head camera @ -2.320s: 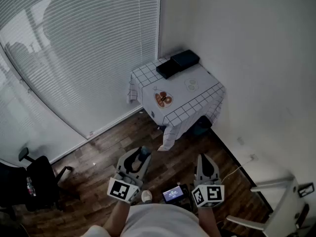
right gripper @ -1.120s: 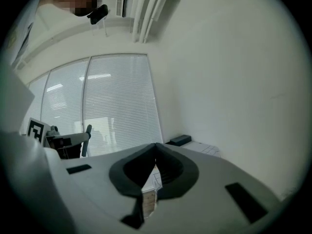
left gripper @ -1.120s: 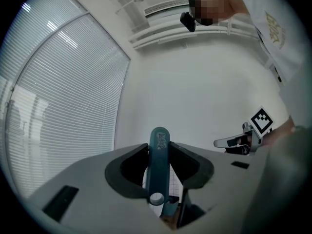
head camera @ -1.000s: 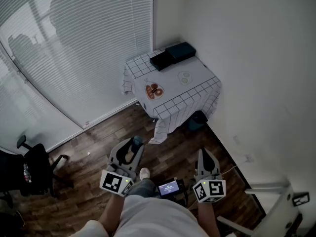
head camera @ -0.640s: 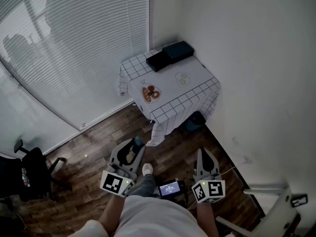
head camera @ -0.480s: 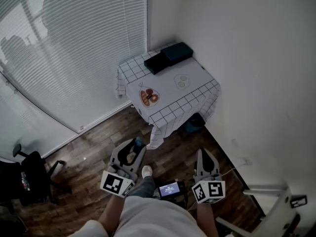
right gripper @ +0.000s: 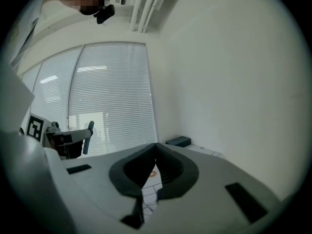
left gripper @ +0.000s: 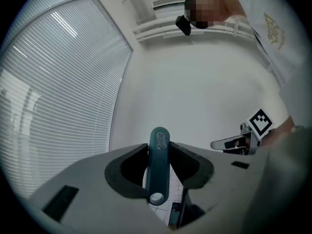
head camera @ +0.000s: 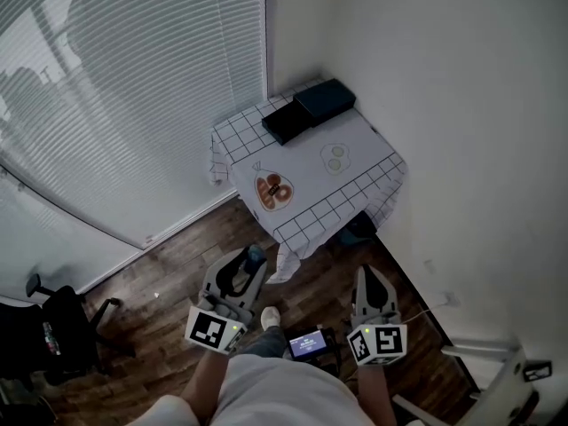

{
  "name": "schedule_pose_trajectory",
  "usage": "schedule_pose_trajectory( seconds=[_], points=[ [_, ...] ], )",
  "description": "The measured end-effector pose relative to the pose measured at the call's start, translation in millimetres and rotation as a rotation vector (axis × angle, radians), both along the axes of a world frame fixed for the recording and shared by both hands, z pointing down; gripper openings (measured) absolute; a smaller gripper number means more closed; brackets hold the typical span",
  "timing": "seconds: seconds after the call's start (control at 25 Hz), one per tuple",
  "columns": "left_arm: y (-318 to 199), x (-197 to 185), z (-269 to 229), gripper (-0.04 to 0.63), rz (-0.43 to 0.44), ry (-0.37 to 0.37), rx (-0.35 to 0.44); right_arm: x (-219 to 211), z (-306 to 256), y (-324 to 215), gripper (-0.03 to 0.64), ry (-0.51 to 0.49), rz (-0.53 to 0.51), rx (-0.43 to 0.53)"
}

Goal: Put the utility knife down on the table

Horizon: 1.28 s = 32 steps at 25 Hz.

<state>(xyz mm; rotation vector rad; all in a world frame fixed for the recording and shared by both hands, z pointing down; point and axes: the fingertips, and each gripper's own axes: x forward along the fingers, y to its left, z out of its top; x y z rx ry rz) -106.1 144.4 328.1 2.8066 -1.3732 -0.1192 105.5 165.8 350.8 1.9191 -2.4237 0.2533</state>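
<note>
A teal utility knife stands upright between the jaws of my left gripper, which is shut on it. In the head view that left gripper hangs over the wooden floor, short of the table, with the knife's tip poking out. A small table with a checked cloth stands in the corner ahead. My right gripper is level with the left one, shut with nothing in it; its jaws meet at the tips.
Two dark boxes lie at the table's far edge, with a round printed picture on the cloth near the front. Blinds cover the left wall. An office chair stands at lower left, a white frame at lower right.
The view has swayed and the table sits slightly lower and nearer in the frame. Both grippers keep their places, the left still shut on the knife.
</note>
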Motion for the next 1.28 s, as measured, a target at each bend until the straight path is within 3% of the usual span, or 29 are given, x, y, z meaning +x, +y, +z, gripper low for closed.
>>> schedule_pose_trajectory(
  seconds=[0.36, 0.68, 1.28],
  points=[
    [-54.7, -13.8, 7.2, 0.144, -0.005, -0.031, -0.001, -18.1, 0.4, -59.2, 0.008, 0.023, 0.003, 0.021],
    [-81.3, -18.4, 5.6, 0.144, 0.026, -0.033, 0.019, -31.6, -6.1, -76.0, 0.008, 0.020, 0.020, 0.045],
    [-124.3, -5.8, 8.1, 0.144, 0.020, -0.051, 0.016, -18.0, 1.0, -122.7, 0.008, 0.019, -0.007, 0.030]
  ],
)
